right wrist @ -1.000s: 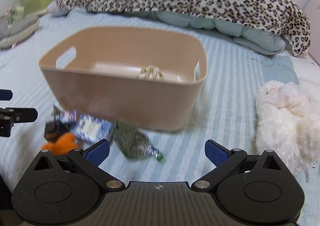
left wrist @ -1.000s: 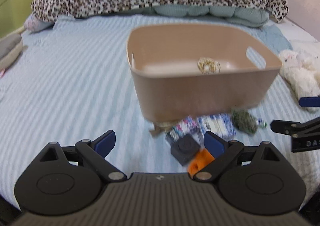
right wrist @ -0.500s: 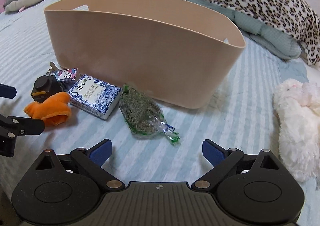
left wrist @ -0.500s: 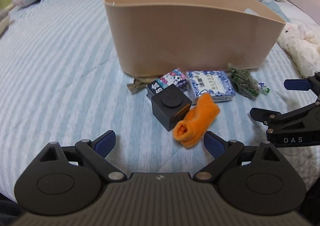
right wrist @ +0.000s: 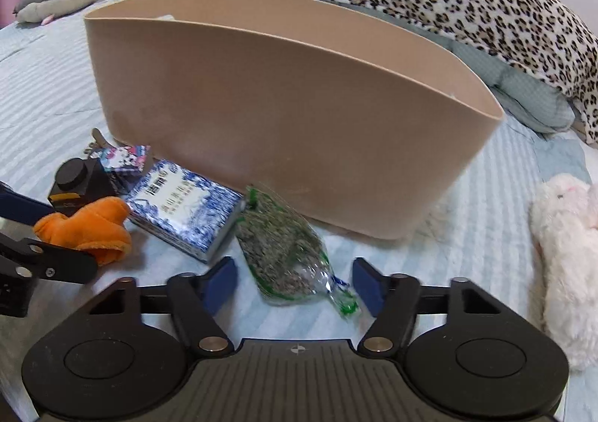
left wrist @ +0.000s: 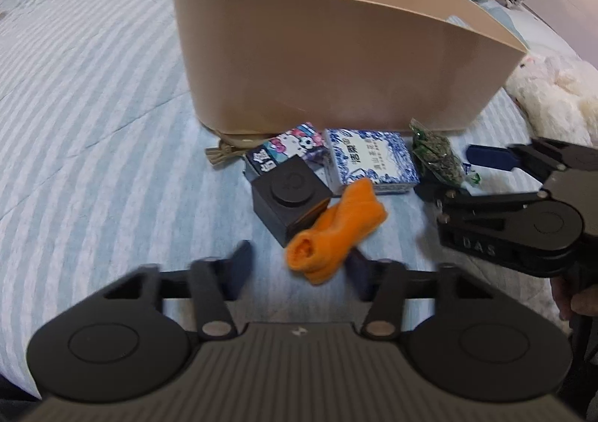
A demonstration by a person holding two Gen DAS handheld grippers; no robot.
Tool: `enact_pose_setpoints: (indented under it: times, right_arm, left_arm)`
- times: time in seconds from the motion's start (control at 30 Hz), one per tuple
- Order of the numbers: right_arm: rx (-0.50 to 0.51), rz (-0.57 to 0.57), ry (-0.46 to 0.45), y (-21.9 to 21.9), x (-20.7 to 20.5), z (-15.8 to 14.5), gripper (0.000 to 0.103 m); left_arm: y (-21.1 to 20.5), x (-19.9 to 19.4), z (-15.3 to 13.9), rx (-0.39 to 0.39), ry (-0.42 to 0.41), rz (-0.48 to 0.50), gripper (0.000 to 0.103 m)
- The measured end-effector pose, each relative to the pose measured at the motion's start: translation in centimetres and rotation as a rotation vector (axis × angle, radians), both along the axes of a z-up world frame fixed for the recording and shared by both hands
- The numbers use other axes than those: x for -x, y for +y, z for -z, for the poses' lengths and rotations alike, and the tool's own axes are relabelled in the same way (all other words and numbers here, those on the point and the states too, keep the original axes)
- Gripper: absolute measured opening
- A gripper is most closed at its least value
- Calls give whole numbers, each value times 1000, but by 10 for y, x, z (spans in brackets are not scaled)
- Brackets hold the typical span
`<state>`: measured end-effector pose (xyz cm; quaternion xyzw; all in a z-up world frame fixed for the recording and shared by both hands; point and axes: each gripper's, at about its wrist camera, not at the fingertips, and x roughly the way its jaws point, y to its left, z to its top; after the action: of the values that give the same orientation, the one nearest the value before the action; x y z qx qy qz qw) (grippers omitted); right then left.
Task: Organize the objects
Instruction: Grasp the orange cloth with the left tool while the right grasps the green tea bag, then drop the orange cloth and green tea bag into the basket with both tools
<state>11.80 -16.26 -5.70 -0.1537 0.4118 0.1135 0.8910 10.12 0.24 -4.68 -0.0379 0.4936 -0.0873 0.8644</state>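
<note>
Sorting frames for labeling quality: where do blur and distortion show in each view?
Left wrist view: the left gripper fingertips are smeared, while the black cube stays sharp; fisheye bows the beige bin. Right wrist view: the green packet is slightly blurred, and the blue-white box print is readable.

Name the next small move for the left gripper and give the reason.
Probably ease the open left gripper forward and close on the orange sock: the sock's rolled end already lies between its fingers, loose on the bed, outside the tan bin.
</note>
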Motion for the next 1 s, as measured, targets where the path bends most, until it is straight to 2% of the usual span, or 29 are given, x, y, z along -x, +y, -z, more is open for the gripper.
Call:
enact_pose_setpoints:
  times: [0.03, 0.1, 0.17, 0.27, 0.5, 0.73, 1.0]
  right_arm:
    - [-4, -6, -1, 1, 0, 0, 51]
    - [-12, -12, 2, 1, 1, 0, 45]
    - [-27, -13, 7, -1, 3, 0, 43]
    - [-55, -8, 12, -4, 7, -4, 42]
    - [-68, 13, 11, -10, 26, -17, 41]
    - [-91, 35, -48, -20, 44, -42, 41]
    - [-152, 41, -168, -31, 56, -88, 41]
  left_arm:
    - [0, 0, 1, 0, 4, 7, 28]
    - [-1, 0, 3, 2, 6, 20, 23]
    - [0, 2, 2, 1, 3, 27, 10]
    - [4, 5, 0, 21, 13, 32, 8]
    - [5, 13, -10, 12, -4, 45, 7]
    - [9, 27, -34, 18, -62, 39, 7]
    - [16, 35, -65, 22, -132, 29, 8]
